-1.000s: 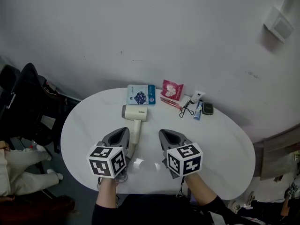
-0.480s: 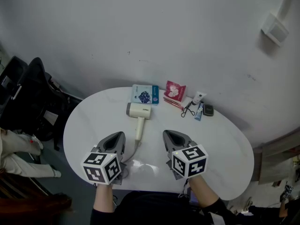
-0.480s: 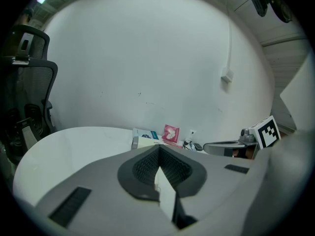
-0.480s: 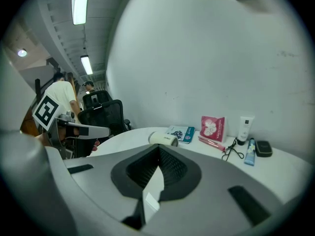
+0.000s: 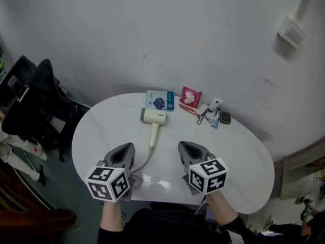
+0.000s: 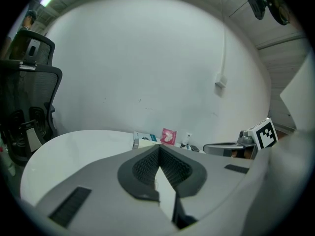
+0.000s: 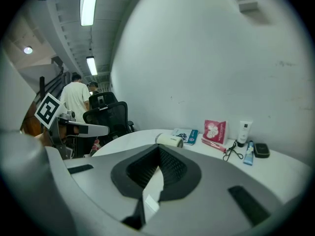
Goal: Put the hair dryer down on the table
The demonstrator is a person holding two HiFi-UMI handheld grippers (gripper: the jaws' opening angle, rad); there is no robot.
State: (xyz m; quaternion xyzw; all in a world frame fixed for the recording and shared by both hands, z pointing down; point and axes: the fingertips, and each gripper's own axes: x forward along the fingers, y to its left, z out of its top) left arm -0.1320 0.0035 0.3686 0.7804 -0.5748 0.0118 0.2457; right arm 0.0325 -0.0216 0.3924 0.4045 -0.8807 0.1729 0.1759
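From the head view, the hair dryer (image 5: pixel 153 120) lies flat on the white table (image 5: pixel 244 166), just short of the far edge, with its barrel crosswise and its handle pointing back toward me. Its cord (image 5: pixel 142 164) trails to the near edge and ends beside my left gripper (image 5: pixel 126 149). I judge the put-down done: the dryer rests on its side, where it cannot roll, and neither tool touches it. My right gripper (image 5: pixel 185 147) sits level with the left at the near edge, well apart from the dryer, which looks like a parked pose. Along the far edge are a blue packet (image 5: pixel 160 100), a pink packet (image 5: pixel 190 96), a tube (image 5: pixel 214 105) and a small black case (image 5: pixel 225 118). The dryer lies just in front of the blue packet, clear of the rest.

In the left gripper view, the two jaws meet along their whole ribbed seam, fully closed with nothing between them. Past the tips I see the dryer's pale barrel (image 6: pixel 141 142) far off across the table top.

In the right gripper view it is the same: the jaws are pressed together and empty. They point toward the far edge, where the dryer (image 7: pixel 170 140) lies beside the blue packet. The left gripper (image 7: pixel 78 127) shows off to the side, held just above the table.
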